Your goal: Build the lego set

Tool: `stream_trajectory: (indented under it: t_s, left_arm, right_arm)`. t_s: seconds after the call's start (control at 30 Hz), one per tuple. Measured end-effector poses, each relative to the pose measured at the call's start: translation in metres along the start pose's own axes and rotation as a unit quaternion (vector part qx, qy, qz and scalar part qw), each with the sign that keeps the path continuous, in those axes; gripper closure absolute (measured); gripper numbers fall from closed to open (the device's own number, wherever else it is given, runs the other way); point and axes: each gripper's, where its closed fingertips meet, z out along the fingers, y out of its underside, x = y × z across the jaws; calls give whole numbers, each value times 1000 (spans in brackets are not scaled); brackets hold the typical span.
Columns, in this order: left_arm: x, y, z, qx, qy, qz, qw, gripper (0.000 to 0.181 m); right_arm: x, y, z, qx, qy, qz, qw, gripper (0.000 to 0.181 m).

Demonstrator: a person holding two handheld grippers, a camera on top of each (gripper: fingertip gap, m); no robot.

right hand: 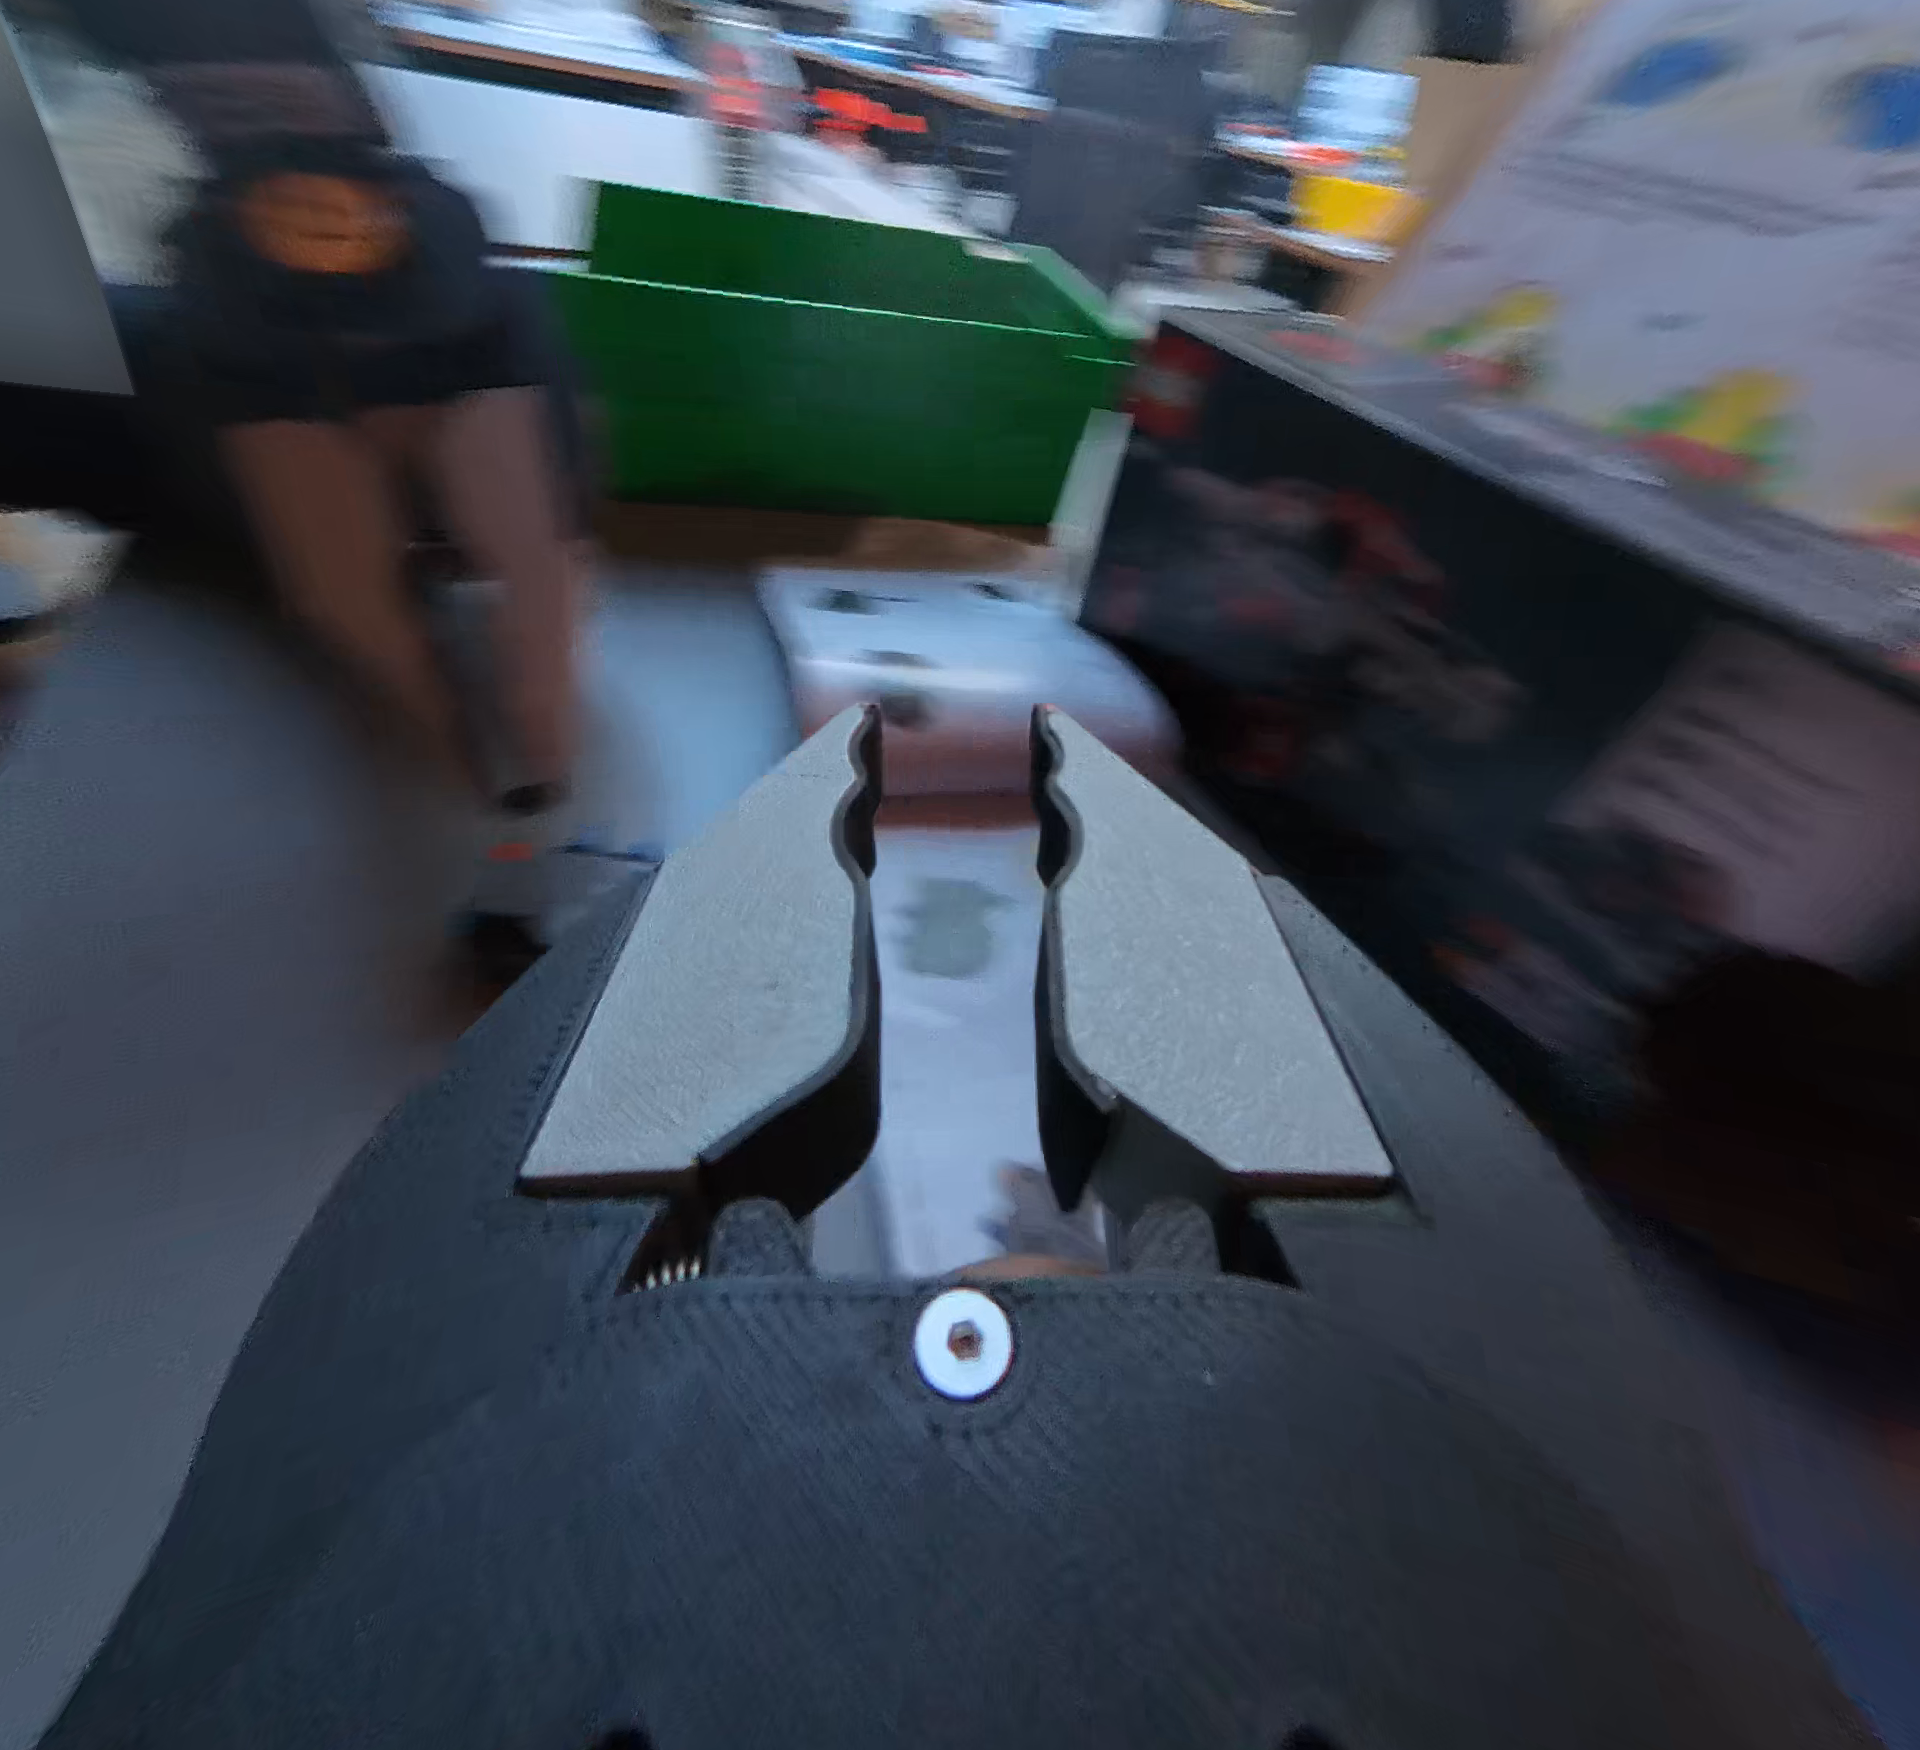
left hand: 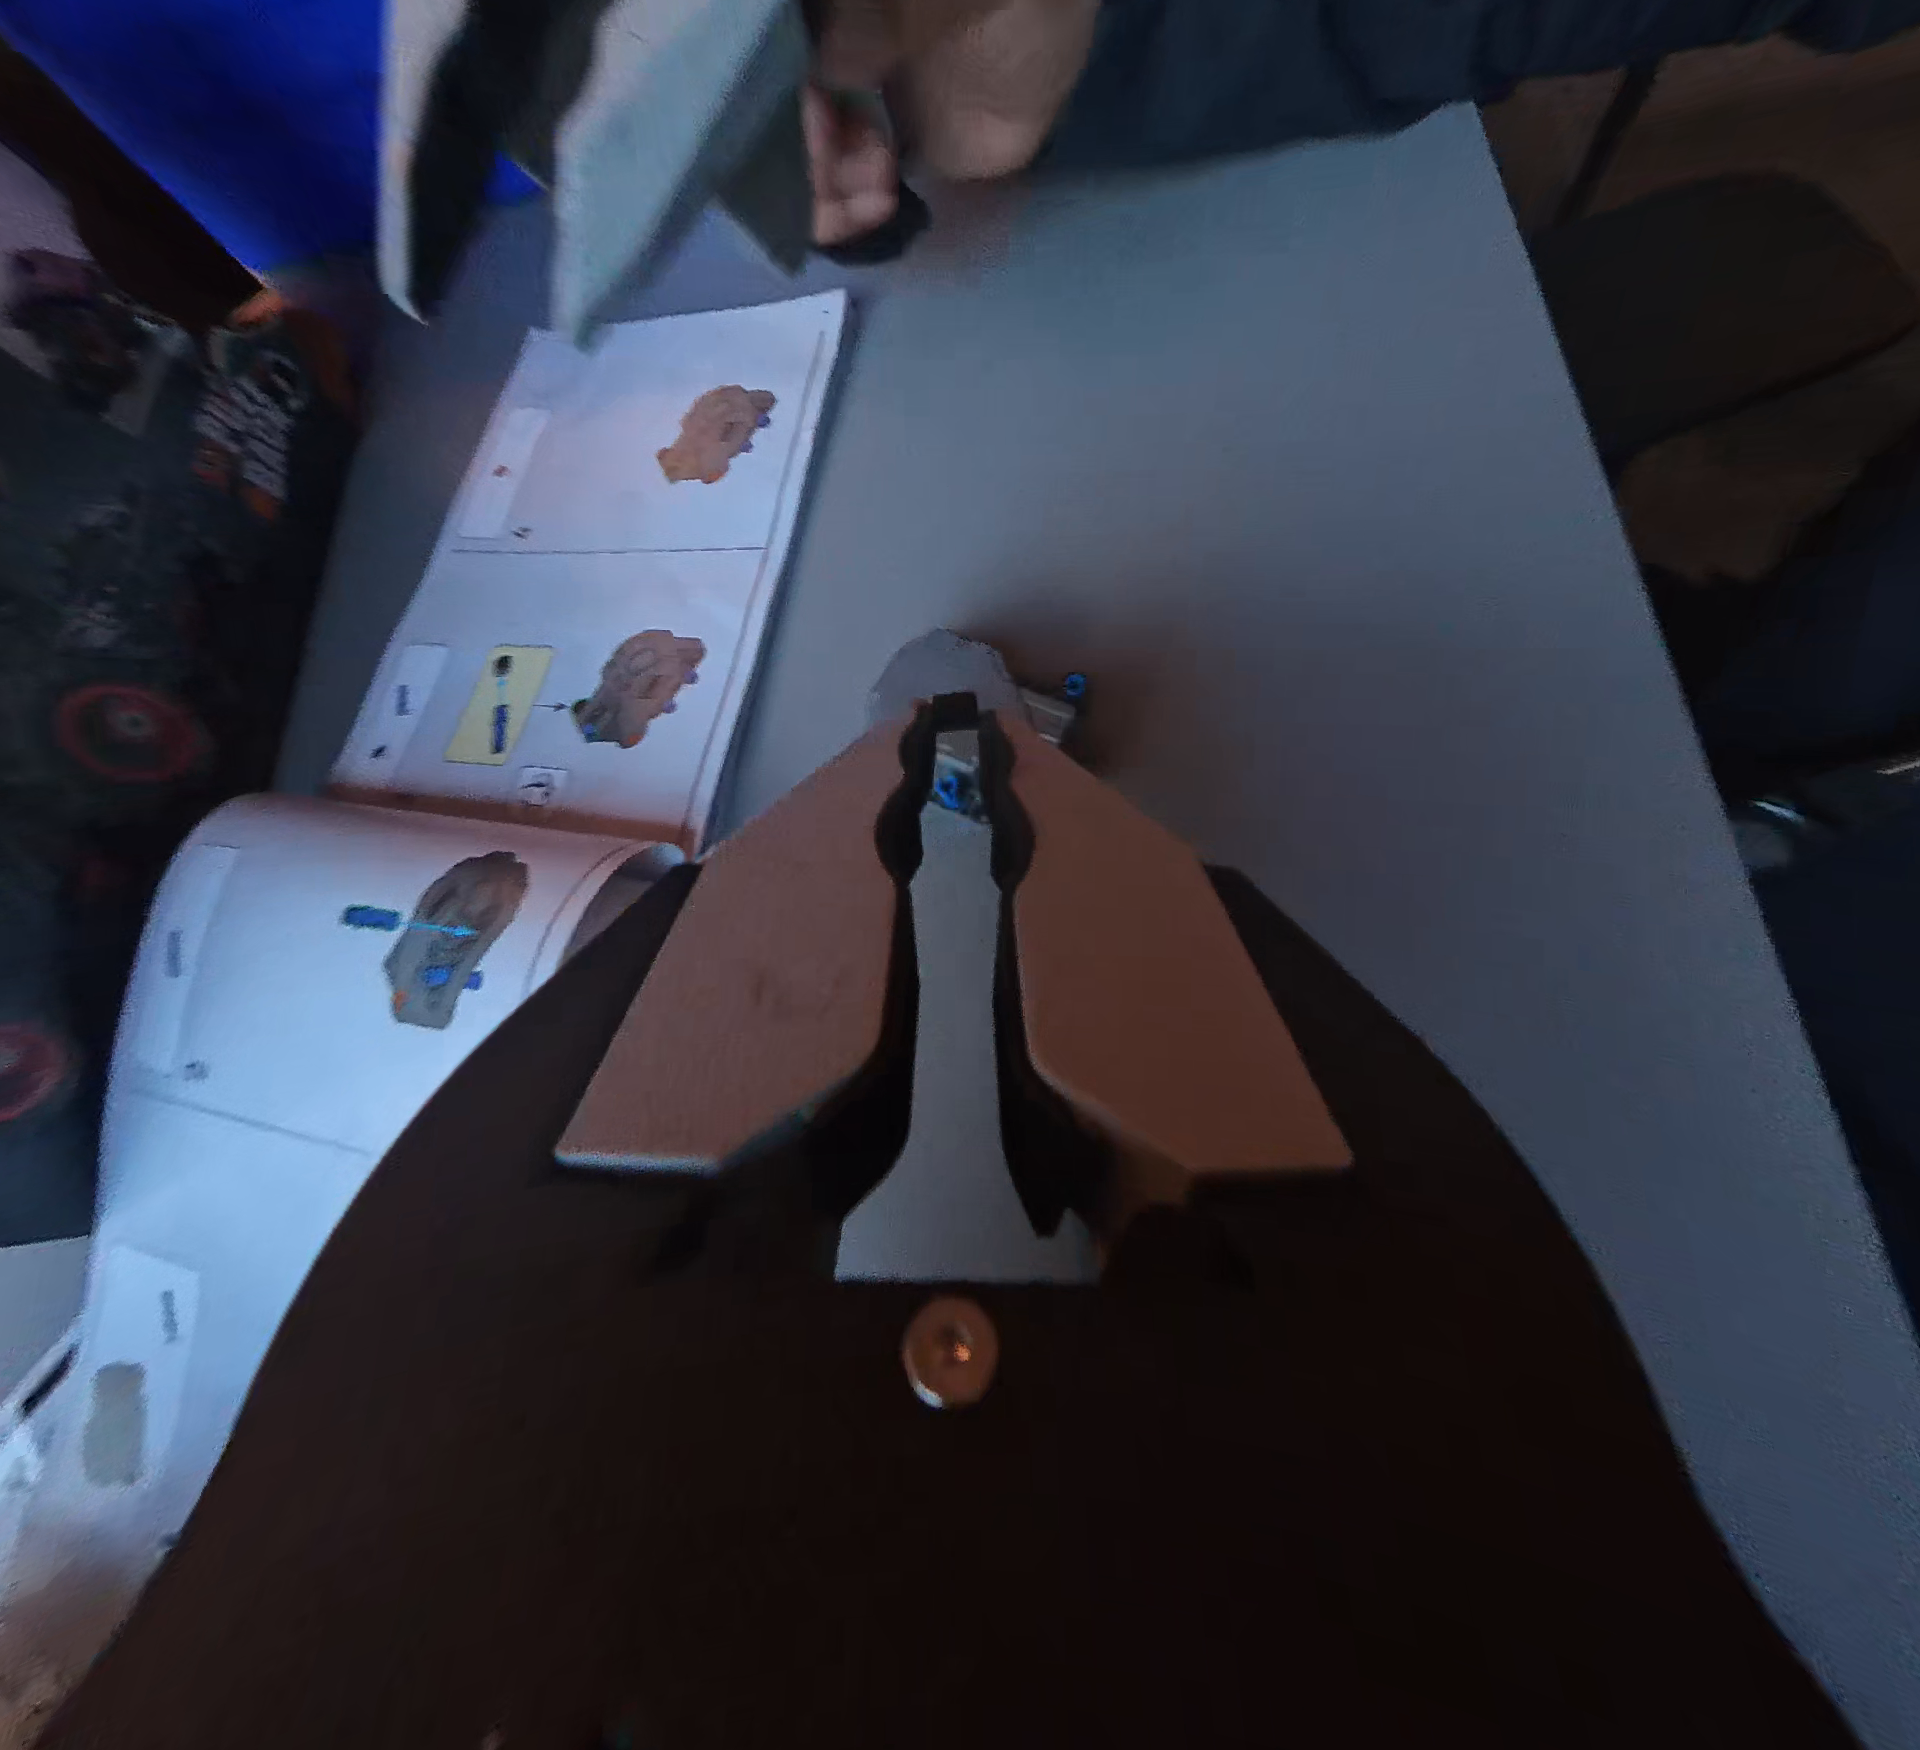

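My left gripper (left hand: 956,726) is shut on a small grey lego assembly (left hand: 940,661) with blue pins, which rests on the grey table (left hand: 1299,557). Most of the assembly is hidden behind the fingertips. My right gripper (right hand: 956,744) is open and empty, held in the air above the open instruction booklet (right hand: 935,661). In the left wrist view the right gripper (left hand: 499,287) hangs blurred at the top, held by a hand (left hand: 935,38), over the far end of the booklet (left hand: 623,557).
A dark lego box (left hand: 156,505) stands left of the booklet and shows at the right of the right wrist view (right hand: 1351,640). A green bin (right hand: 831,391) and a person (right hand: 343,329) are beyond the table. A blue object (left hand: 187,17) lies at the far left.
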Motion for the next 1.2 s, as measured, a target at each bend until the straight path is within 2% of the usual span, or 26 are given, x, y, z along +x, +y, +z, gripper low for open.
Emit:
stream_trajectory:
  t_s: [0.03,0.1,0.17,0.27,0.37,0.67,0.73,0.87,1.0,1.2]
  left_arm:
    - [-2,0,-3,7,-10,11,1000,176]
    - [-8,0,-8,12,-42,44,998,176]
    - [-15,-5,-13,25,-84,86,992,176]
    - [-18,-16,-18,42,-138,145,979,176]
    - [-19,-22,-19,43,-180,184,965,176]
    - [-16,-28,-18,49,-192,190,962,176]
    - [-15,-29,-18,51,-191,191,961,176]
    - [-12,-28,-16,52,-187,194,962,176]
    - [-15,-28,-18,51,-190,189,962,176]
    - [-16,-26,-17,48,-191,185,963,176]
  right_arm:
    - [-14,-1,5,-1,-37,2,999,157]
    - [-39,3,12,-18,-107,18,994,162]
    - [-52,10,18,-43,-148,61,986,175]
    - [-69,8,23,-51,-217,149,963,171]
    - [-74,3,24,-43,-242,193,950,170]
    - [-78,8,27,-58,-250,225,940,175]
    - [-80,10,28,-59,-253,226,939,181]
    - [-82,15,28,-63,-259,232,936,181]
    - [-81,18,27,-64,-260,239,933,174]
    - [-90,14,24,-49,-284,244,926,176]
